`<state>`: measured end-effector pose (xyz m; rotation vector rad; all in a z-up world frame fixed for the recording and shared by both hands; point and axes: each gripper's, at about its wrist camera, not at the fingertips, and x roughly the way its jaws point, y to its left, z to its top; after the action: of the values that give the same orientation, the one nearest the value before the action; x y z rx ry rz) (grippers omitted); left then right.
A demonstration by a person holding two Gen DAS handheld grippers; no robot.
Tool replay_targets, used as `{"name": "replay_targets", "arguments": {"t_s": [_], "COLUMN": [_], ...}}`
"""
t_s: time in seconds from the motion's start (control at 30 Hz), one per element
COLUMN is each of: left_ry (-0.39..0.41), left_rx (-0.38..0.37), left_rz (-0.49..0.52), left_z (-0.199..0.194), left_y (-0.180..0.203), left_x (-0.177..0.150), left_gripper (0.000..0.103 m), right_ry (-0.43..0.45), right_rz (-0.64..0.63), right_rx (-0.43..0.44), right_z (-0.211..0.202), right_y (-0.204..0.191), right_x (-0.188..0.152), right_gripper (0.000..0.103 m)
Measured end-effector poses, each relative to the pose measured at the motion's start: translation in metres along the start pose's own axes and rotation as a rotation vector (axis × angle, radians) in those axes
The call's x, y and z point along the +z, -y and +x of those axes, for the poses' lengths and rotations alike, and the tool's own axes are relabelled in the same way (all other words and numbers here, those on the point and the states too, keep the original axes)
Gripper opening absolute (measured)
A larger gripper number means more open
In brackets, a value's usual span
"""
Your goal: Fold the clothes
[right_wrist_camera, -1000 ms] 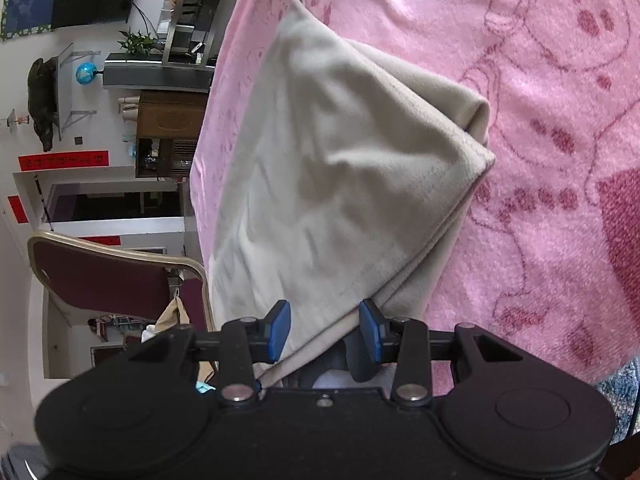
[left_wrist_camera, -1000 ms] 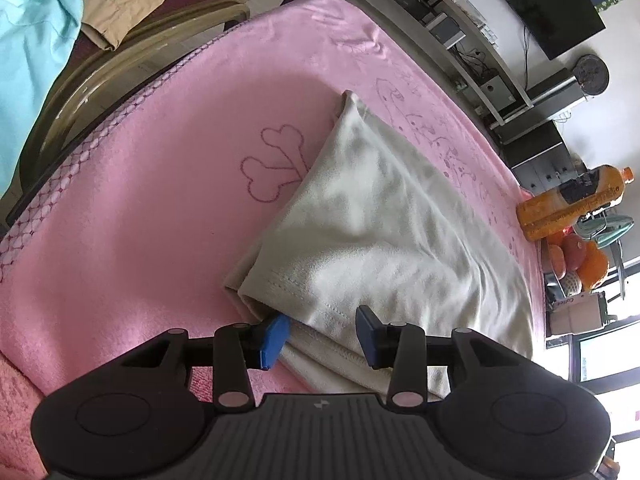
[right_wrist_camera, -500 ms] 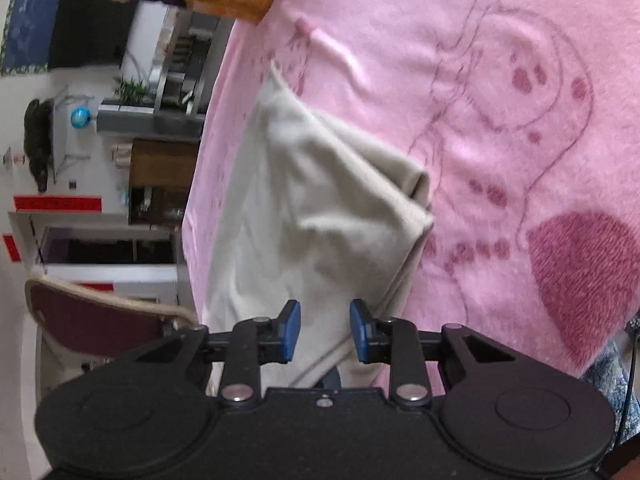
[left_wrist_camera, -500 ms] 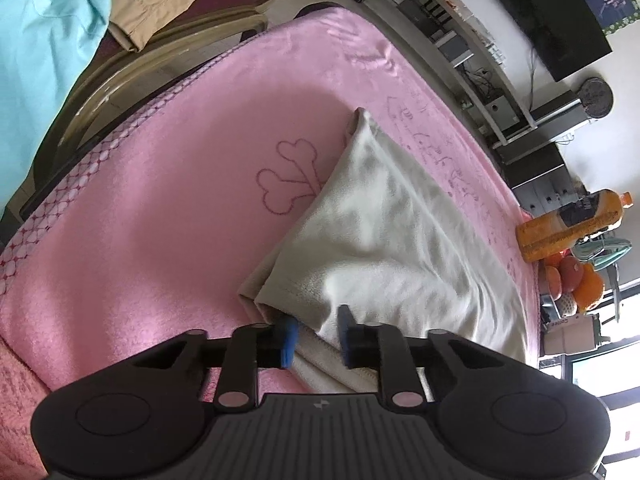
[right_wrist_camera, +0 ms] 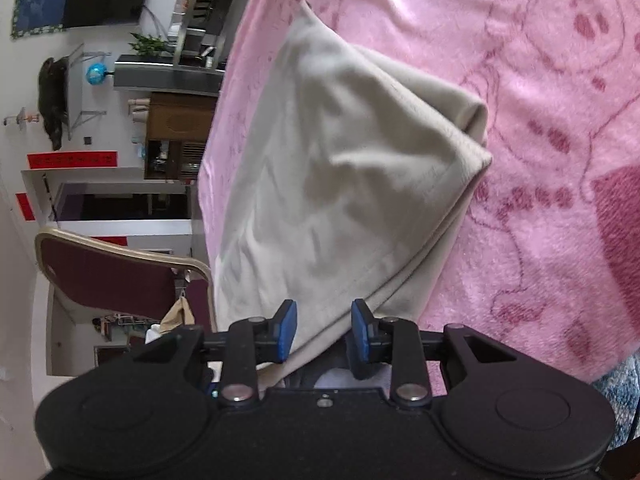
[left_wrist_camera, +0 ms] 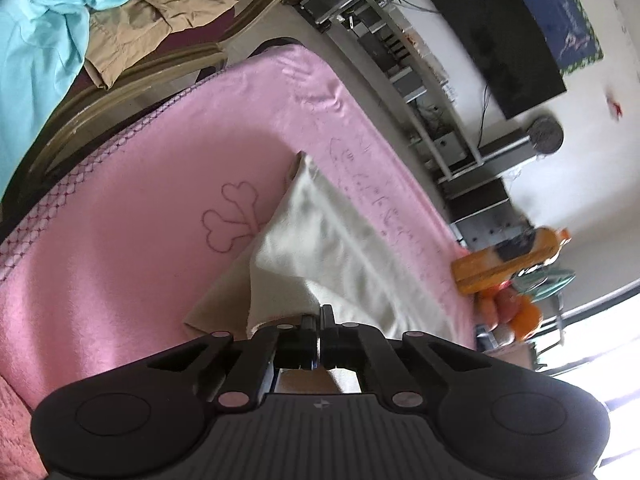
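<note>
Left gripper [left_wrist_camera: 320, 322] jaws, apart a second ago, now clamp the near corner of the folded cream fleece garment [left_wrist_camera: 320, 248], lifting it. Right gripper [right_wrist_camera: 324, 326] jaws stand apart astride its near hem. Mid-fold: right must close before carrying the edge across the pink blanket-covered surface [left_wrist_camera: 140, 208].

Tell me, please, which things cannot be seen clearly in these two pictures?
- Left wrist view: the left tongs are shut on the beige garment; the pinched edge is hidden.
- Right wrist view: the garment's near edge goes under the open right tongs.
- Left wrist view: the orange bottle label is blurred.
</note>
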<state>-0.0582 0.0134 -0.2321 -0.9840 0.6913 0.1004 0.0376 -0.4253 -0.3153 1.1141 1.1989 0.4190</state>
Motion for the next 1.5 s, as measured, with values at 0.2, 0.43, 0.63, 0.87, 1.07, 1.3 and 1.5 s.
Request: {"name": "replay_targets", "arguments": {"t_s": [0.2,0.43,0.63,0.87,1.07,1.3,1.5], "left_ry": [0.002,-0.008,-0.024,-0.098,-0.024,0.017,-0.073], "left_rx": [-0.033,0.009,0.097,0.331,0.454,0.411,0.488], "left_rz": [-0.074,-0.065,0.048,0.186,0.299,0.626,0.660], "left_z": [0.002,0.004,-0.006,0.012,-0.019,0.019,0.049], "left_y": [-0.002,-0.005,0.005,0.010,0.026,0.070,0.055], "left_x": [0.005,0.005,-0.012,-0.030,-0.040,-0.032,-0.037], "left_gripper": [0.000,0.000,0.000,0.004,0.012,0.023,0.020], "right_ry": [0.005,0.218,0.340,0.353,0.346,0.396,0.360], "right_rz": [0.037,0.080,-0.037,-0.181,-0.175,-0.292,-0.281], "right_rx": [0.007,0.001,-0.102,-0.275,-0.390,-0.268,-0.418], "right_z": [0.003,-0.021,-0.043,-0.050,-0.077,-0.078,-0.056], "right_y": [0.005,0.013,0.003,-0.007,-0.017,-0.052,-0.037], "right_x": [-0.004,-0.005,-0.007,-0.008,-0.018,0.004,0.028], "right_gripper": [0.030,0.024,0.002,0.013,0.029,0.028,0.024]}}
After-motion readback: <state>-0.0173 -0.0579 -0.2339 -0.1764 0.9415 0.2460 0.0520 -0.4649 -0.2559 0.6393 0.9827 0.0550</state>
